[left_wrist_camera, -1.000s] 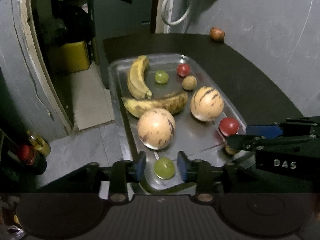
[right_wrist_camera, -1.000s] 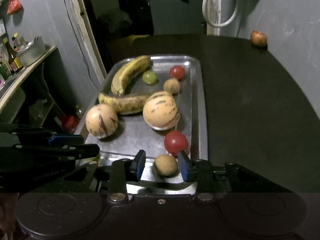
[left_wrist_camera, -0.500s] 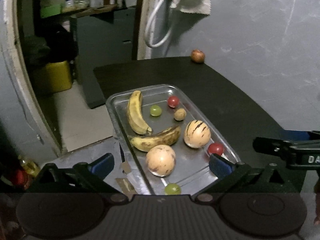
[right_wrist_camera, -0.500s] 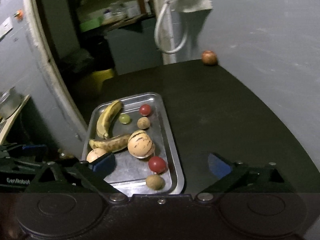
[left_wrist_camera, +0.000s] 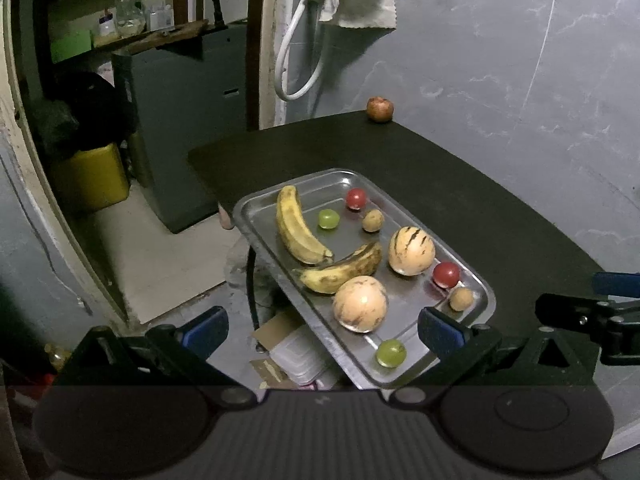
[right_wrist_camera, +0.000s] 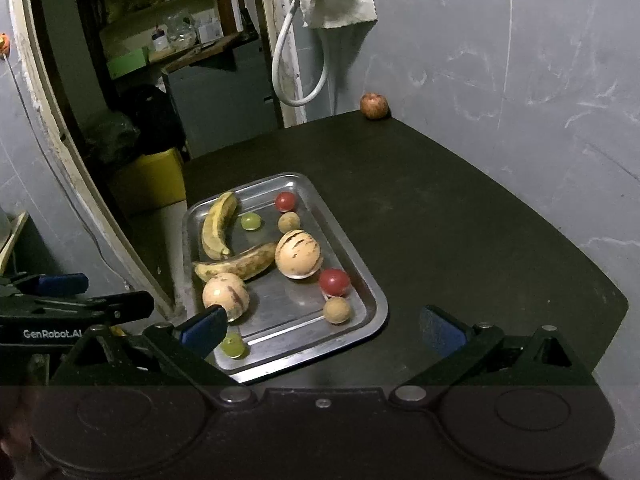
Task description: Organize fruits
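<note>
A steel tray on the dark table holds two bananas, two striped round melons, two red tomatoes, two green grapes and two small brown fruits. My left gripper hangs open above the tray's near end, with nothing between its fingers. In the right wrist view, my right gripper is also open and empty, over the tray's near right corner. The near brown fruit and the near grape lie loose in the tray. Each gripper shows at the edge of the other's view.
A reddish round fruit sits alone at the table's far edge by the grey wall. A white hose and a cloth hang behind it. Left of the table, on the floor, stand a yellow container and a plastic box.
Both grippers opened wide, the left letting go of a green grape and the right of a small brown fruit at the tray's near end. Both then drew back and up from the tray.
</note>
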### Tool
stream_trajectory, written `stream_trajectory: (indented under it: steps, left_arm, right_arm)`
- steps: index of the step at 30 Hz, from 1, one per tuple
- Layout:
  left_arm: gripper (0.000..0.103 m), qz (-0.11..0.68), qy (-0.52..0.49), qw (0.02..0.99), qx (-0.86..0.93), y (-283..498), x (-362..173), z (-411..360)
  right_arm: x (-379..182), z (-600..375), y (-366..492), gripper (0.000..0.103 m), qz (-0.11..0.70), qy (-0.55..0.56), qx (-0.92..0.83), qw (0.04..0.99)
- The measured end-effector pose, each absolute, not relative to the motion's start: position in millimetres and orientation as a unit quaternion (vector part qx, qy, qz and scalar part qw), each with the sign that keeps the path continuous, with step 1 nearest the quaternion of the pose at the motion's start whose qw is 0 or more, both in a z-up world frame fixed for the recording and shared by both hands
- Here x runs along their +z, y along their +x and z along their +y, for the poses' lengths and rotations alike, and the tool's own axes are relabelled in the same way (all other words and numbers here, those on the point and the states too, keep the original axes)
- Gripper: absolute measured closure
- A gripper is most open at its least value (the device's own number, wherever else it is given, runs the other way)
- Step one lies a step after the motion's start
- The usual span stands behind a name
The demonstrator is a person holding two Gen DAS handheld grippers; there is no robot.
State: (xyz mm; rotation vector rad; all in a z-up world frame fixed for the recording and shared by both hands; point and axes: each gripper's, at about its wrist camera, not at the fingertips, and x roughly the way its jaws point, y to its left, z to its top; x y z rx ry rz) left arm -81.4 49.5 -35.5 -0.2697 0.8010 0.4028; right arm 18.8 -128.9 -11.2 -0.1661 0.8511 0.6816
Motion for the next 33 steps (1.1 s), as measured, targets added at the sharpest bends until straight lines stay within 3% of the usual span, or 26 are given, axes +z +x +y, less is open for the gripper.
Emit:
stream_trajectory:
  steps: [33]
  left_arm:
    - [0.0,0.373,-0.114,0.899,0.2,-90,-24,43]
  right_arm:
    - [-5,-133,11,0.001,0.397,-0.076,0.328,0.854]
